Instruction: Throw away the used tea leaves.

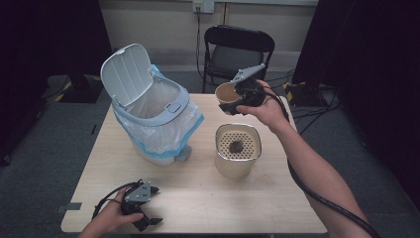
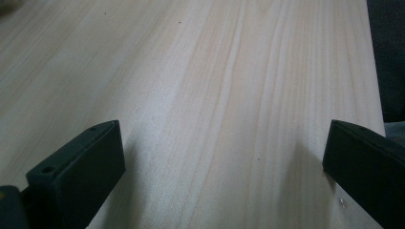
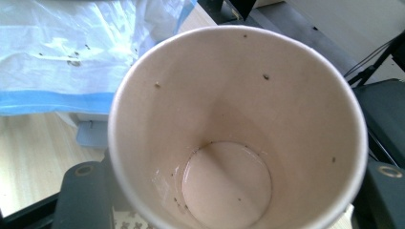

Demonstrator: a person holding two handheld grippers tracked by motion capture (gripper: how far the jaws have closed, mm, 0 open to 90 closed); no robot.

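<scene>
My right gripper (image 1: pixel 231 102) is shut on a paper cup (image 1: pixel 225 92), held in the air above the table's far side and tilted toward the bin. In the right gripper view the cup (image 3: pixel 229 119) is empty apart from a wet film and a few dark specks, with a black jaw of the right gripper (image 3: pixel 236 191) on each side of it. My left gripper (image 1: pixel 156 205) rests on the table near the front left, open. Its jaws stand wide apart over bare wood in the left gripper view (image 2: pixel 222 152).
A white pedal bin (image 1: pixel 153 116) with its lid raised and a white-and-blue bag (image 3: pixel 71 52) stands at the table's left. A cream container (image 1: pixel 237 163) with a perforated top holds a dark clump (image 1: pixel 236 146). A black chair (image 1: pixel 237 52) stands behind the wooden table (image 1: pixel 208 198).
</scene>
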